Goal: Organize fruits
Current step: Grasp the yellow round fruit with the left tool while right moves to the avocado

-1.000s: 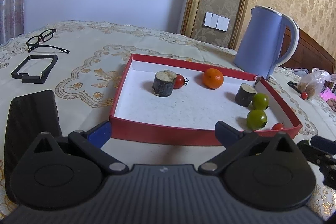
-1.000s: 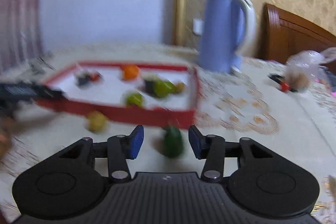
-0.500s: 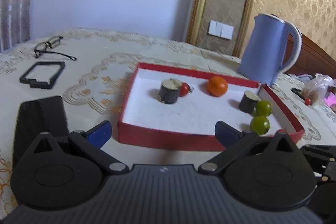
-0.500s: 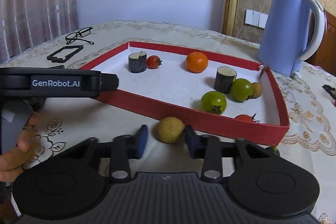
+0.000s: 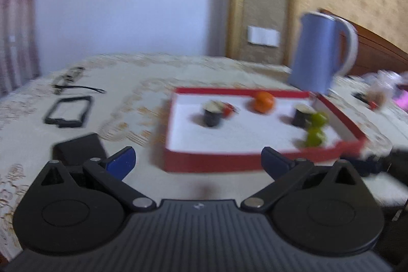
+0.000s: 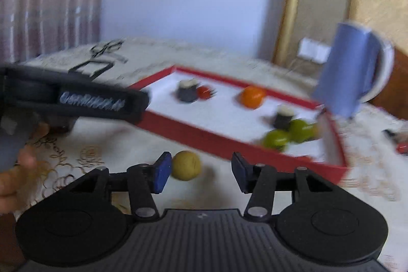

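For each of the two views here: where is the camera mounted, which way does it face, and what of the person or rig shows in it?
Left wrist: on the left gripper, looking forward across the table at the red tray; only its open fingers show.
Right wrist: on the right gripper, facing the yellow fruit lying between its opening jaws, unpressed; the left gripper's body and a hand show.
Shared: tray, orange, kettle.
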`<state>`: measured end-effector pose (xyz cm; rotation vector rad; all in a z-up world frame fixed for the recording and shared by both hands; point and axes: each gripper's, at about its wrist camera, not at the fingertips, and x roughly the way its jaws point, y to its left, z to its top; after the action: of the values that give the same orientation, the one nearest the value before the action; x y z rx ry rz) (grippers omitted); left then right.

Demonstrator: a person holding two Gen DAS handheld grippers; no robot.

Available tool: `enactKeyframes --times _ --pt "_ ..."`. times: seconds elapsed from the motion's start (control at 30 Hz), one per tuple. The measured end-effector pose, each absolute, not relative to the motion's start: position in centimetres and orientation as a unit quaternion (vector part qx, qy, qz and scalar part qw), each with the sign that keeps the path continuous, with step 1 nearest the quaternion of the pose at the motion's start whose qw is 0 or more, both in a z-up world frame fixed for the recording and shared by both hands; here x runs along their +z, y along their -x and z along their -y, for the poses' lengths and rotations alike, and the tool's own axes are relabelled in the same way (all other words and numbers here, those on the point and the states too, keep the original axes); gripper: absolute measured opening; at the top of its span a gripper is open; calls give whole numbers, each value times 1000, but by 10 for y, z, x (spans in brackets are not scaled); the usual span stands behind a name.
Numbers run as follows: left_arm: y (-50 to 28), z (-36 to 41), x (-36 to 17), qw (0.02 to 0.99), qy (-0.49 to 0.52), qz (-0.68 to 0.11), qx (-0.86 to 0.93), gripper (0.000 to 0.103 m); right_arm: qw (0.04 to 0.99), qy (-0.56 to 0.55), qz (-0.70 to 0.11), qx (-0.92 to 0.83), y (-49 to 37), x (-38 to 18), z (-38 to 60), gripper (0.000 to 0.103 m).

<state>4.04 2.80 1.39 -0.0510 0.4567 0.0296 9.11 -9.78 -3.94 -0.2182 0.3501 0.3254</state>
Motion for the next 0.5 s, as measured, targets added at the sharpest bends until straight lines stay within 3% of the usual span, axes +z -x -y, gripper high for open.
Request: enactKeyframes --times 0.23,0.5 --pt "-39 24 -1 970 -41 -240 -16 103 980 48 -177 78 -64 -38 188 51" --pt "-45 52 -9 967 -86 -238 -18 103 972 46 -205 105 -91 -48 189 51"
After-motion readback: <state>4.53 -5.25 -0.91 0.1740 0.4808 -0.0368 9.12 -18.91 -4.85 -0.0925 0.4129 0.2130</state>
